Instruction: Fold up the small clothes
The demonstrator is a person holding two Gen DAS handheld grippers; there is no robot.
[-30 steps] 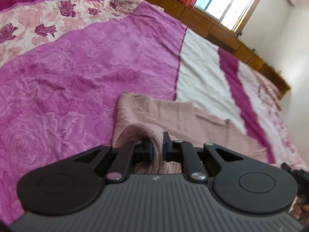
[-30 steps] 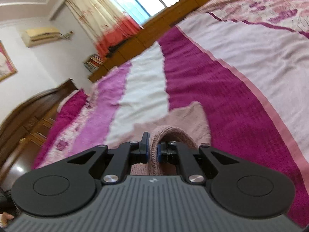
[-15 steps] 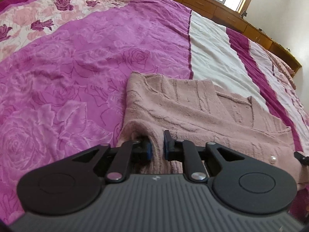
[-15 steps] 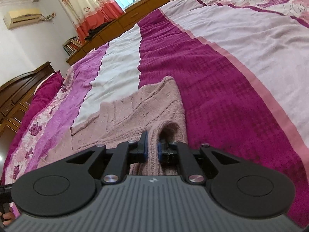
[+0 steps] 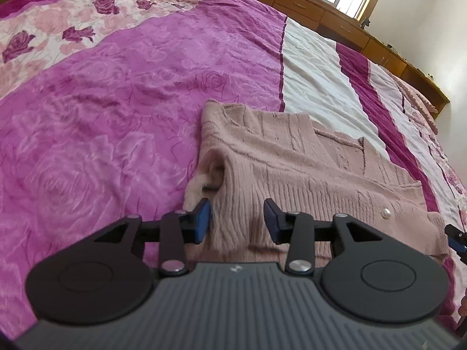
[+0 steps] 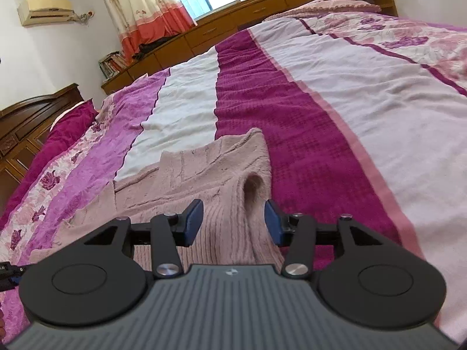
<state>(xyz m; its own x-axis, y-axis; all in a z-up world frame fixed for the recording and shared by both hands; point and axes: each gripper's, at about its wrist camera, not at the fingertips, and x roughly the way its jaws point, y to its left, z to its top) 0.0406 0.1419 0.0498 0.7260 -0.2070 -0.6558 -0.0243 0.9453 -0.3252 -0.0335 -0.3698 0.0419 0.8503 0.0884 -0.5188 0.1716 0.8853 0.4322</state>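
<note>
A small pink knit cardigan [image 5: 306, 163] lies folded on the bed, its ribbed hem nearest me and a pearl button [image 5: 386, 213] near its right edge. My left gripper [image 5: 236, 221] hovers over the hem's left corner; its jaws are opening, with the ribbed knit lying between the blue pads and neither pad pressing it. In the right wrist view the same cardigan [image 6: 204, 175] shows its right corner and a sleeve opening. My right gripper [image 6: 233, 223] is over it, jaws opening, the knit lying loose between the pads.
The bed is covered by a striped spread [image 5: 116, 102] of purple rose print, white and magenta bands [image 6: 286, 122]. Wooden cabinets [image 5: 335, 20] line the far side under a window. A dark headboard [image 6: 32, 122] and curtains [image 6: 146, 8] stand at the left.
Both grippers were shut on lifted folds of the cardigan; they lowered it onto the bed and their jaws have spread apart, letting the knit go.
</note>
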